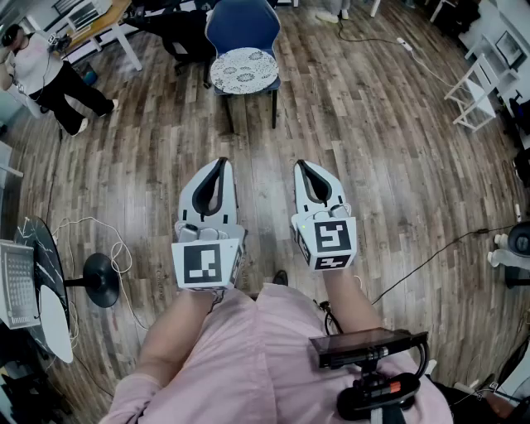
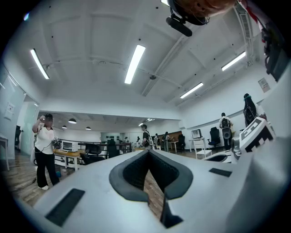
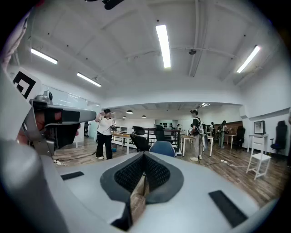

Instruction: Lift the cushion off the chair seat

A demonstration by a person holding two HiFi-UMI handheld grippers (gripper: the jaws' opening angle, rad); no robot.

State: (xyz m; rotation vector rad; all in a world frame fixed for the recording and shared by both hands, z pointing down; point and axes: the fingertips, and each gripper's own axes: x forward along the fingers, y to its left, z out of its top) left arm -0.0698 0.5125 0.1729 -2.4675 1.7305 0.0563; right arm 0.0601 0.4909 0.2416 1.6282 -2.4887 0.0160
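- Bystander (image 1: 40,73): standing at the far left edge of the floor (image 1: 373,132), well apart from the chair. No bearing on the approach.
- Left gripper (image 1: 219,168): held over bare floor, well short of the chair. Jaws pressed together at the tips, nothing between them.
- Cushion (image 1: 243,69): round, patterned, lying flat on the seat of the blue chair (image 1: 242,25) and covering most of it up to the front edge. Untouched. Chair placed toward the far edge of the floor, ahead of the grippers and nearer the left one's line.
- Right gripper (image 1: 306,170): level with the left, likewise over bare floor. Jaws closed tip to tip, empty. Blue chair back visible ahead in the right gripper view.
- White chair (image 1: 474,93): near the right edge of the floor, clear of the path.
- Step judged: approach only, lift not begun.
- Recommended: close in on the chair's front edge and spread both jaws before reaching the seat.
- Recommended: take the cushion at opposite points of its rim, left and right, with the soft edge fully inside each pinch.
- Recommended: raise both sides together and level, keeping clear of the backrest.
- Risk judged: sagging or sliding of a soft cushion if lifted from one side alone.
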